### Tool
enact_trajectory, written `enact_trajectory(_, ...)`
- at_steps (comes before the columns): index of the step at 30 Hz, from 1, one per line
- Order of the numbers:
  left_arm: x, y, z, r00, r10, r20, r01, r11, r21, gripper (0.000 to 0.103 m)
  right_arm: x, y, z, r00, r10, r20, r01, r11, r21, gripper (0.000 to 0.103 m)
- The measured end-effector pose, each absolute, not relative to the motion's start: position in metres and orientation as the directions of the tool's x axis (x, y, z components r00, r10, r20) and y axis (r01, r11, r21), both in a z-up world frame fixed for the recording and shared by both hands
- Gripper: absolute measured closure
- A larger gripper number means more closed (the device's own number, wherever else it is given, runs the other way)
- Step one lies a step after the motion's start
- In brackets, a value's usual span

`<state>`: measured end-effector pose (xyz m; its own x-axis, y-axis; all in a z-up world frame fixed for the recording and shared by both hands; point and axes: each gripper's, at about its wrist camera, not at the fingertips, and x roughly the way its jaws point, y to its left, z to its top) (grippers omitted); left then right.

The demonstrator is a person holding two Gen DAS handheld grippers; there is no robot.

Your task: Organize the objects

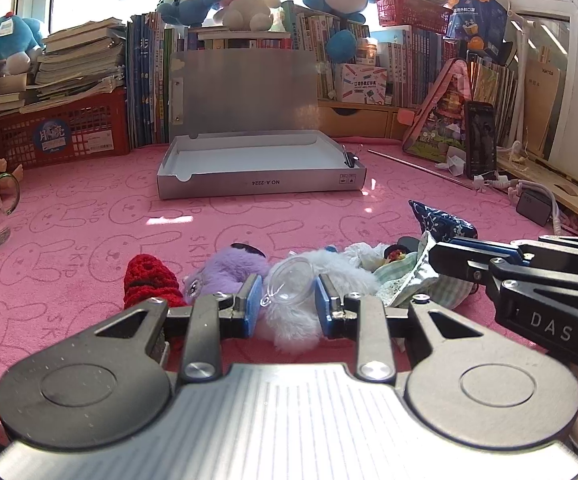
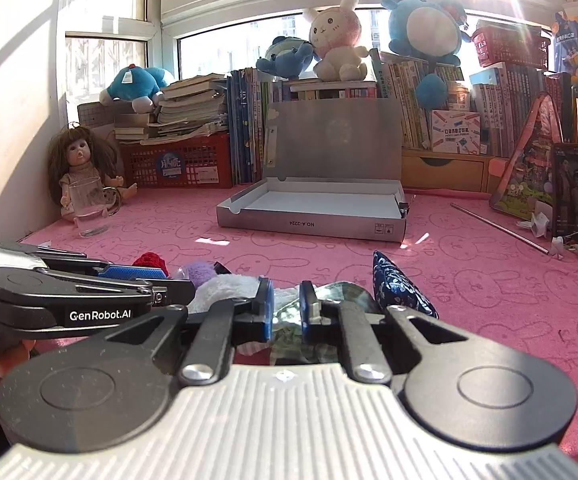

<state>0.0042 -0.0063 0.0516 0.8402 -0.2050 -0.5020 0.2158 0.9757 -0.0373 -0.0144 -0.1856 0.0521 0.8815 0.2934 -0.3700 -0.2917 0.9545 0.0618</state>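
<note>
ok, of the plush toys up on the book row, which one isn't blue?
The bunny plush, cream with a pink hood, sitting upright on top of the books. The plush toys flanking it are blue.

Bright sun through windows point(image 2: 249, 44); glare upper right; fisheye-bent edges

Pink rabbit-print cloth point(image 1: 89, 216), silver box point(image 1: 261, 184), red knit toy point(image 1: 149, 280), navy floral pouch point(image 1: 441, 220), lilac plush point(image 1: 229, 268)
</note>
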Motion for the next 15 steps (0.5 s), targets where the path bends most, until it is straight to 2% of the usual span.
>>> enact_trajectory(8,0.012,-0.004,0.02,0.793,-0.194,-0.577,0.202,0.978,-0.051,0.071,-0.012,-0.187,0.017,0.842,0.285,-0.459,-0.282,0.956,0.077,0.083)
enact_trajectory(15,0.012,-0.006,0.012,0.789,-0.196,-0.582,0.212,0.976,-0.042,0.071,-0.011,-0.202,0.005,0.835,0.286,-0.47,-0.252,0.958,0.135,0.08)
